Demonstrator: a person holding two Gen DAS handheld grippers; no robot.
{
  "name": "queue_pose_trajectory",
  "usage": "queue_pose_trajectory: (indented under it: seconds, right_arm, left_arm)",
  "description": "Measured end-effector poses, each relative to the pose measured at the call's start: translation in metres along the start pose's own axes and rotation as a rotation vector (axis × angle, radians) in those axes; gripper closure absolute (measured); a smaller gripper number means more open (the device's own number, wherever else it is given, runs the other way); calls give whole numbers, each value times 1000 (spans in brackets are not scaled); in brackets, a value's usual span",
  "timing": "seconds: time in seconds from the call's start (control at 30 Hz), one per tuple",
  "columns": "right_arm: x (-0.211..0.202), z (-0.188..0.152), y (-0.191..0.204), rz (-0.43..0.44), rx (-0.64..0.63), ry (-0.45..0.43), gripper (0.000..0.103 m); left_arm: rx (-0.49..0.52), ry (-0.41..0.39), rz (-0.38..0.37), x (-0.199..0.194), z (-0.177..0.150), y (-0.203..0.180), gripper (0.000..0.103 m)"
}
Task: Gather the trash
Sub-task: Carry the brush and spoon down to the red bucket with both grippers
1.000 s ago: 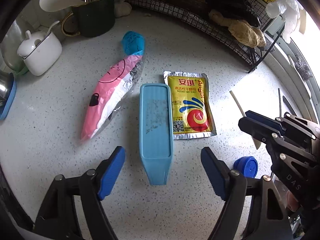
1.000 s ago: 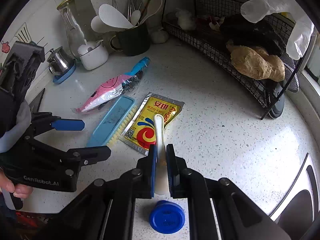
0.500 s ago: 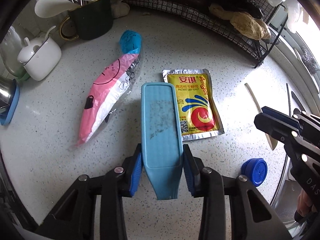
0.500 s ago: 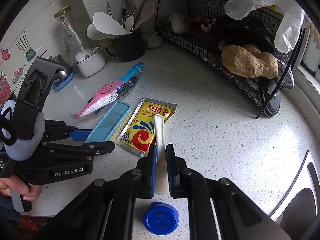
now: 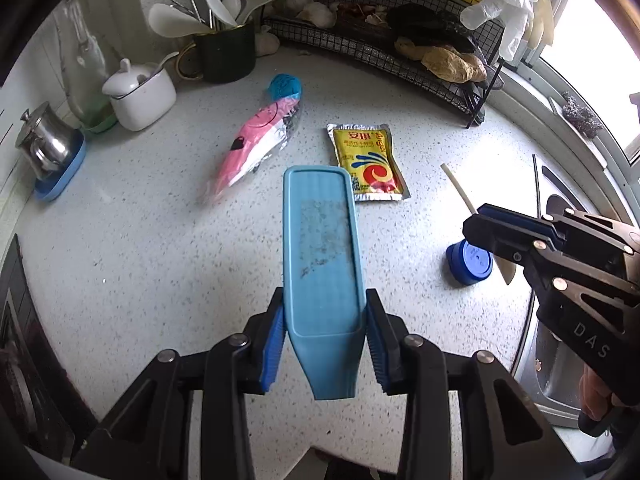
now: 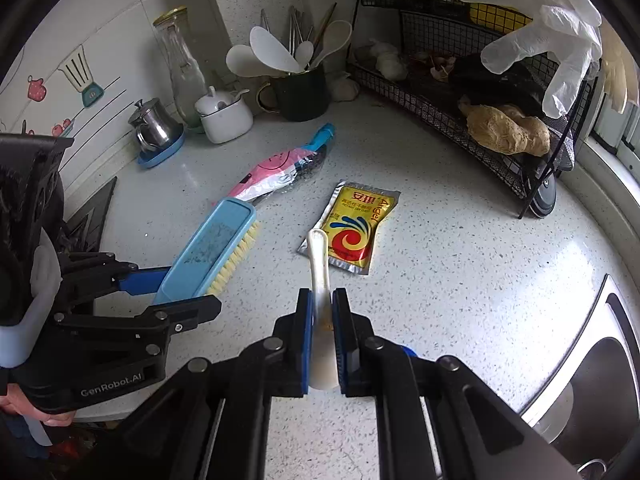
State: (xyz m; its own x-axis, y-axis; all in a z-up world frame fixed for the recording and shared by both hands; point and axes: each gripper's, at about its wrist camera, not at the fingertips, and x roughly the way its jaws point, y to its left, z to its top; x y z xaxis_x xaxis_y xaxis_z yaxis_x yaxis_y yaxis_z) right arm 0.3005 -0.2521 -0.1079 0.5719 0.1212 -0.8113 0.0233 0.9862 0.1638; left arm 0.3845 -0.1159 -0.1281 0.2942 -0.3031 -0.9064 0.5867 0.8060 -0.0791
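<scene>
Ahead, yeast packet [image 5: 367, 164], pink wrapper [image 5: 256, 148].

The left gripper [image 5: 325, 340] had black angular arms, silver rivets and ribbed blue pads [image 5: 273, 350]. At lower left of the right view its body read "GenRobot.AI", with a white strap, perhaps foam. The right gripper [image 6: 322, 336] matched; "DAS" showed on it.

The left gripper [image 5: 325, 344] clamps the handle end of a blue scrub brush [image 5: 321, 256], held above the speckled countertop [image 5: 160, 248]. Beyond it lie a pink wrapper [image 5: 252, 148] and a yellow yeast packet [image 5: 370, 162], apart from each other. At right, the right gripper [image 5: 486, 222] pinches a pale stick [image 5: 460, 190] just above a blue bottle cap [image 5: 468, 262].
</scene>
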Motion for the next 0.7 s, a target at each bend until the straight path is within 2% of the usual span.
queue_pose_trajectory:
  seconds: [0.43, 0.7]
  right_arm:
    - [-43, -60, 88, 34, -66, -25, 94]
    - [-59, -114, 134, 57, -114, 4, 94]
  left_arm:
    - [-42, -63, 29, -81, -119, 14, 68]
    - [-77, -34, 36, -106, -209, 19, 68]
